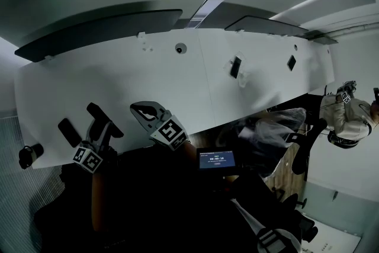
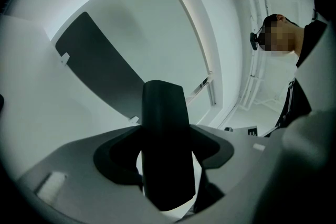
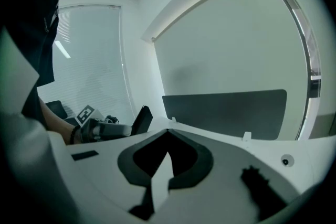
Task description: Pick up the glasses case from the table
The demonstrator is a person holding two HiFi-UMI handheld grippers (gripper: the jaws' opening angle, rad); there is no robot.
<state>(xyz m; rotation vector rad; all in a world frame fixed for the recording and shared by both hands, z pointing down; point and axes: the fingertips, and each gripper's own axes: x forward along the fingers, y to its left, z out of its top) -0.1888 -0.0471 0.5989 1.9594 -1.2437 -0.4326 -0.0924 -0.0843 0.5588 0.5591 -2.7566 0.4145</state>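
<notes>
Desk [image 1: 118, 86]: long white top that runs from 8 o'clock to 2 o'clock in the head view. Dark partitions [image 1: 100, 29] stand along its far edge.
Left tongs [image 1: 77, 115]: at 8 o'clock, over the near edge of the desk. The two black jaws are well apart with nothing between them.
Right tongs [image 1: 137, 108]: at 7 o'clock, just beside the left tongs. The jaw tips appear to meet, with nothing held.
Glasses case: cannot be identified for certain. The likeliest candidate is a dark oblong item [image 1: 235, 66] on the desk at 1 o'clock, with a second dark item [image 1: 291, 62] at 2 o'clock. Both are well apart from either tongs.
Round fitting [image 1: 180, 48]: small, on the desk at 12 o'clock.
Step in hand: start of the reach, judging by both tongs empty at the near edge.
Next move calls for: confirming which item is the case, carrying open tongs across the desk to it, setting the jaws across its narrow side, then closing and lifting.
</notes>
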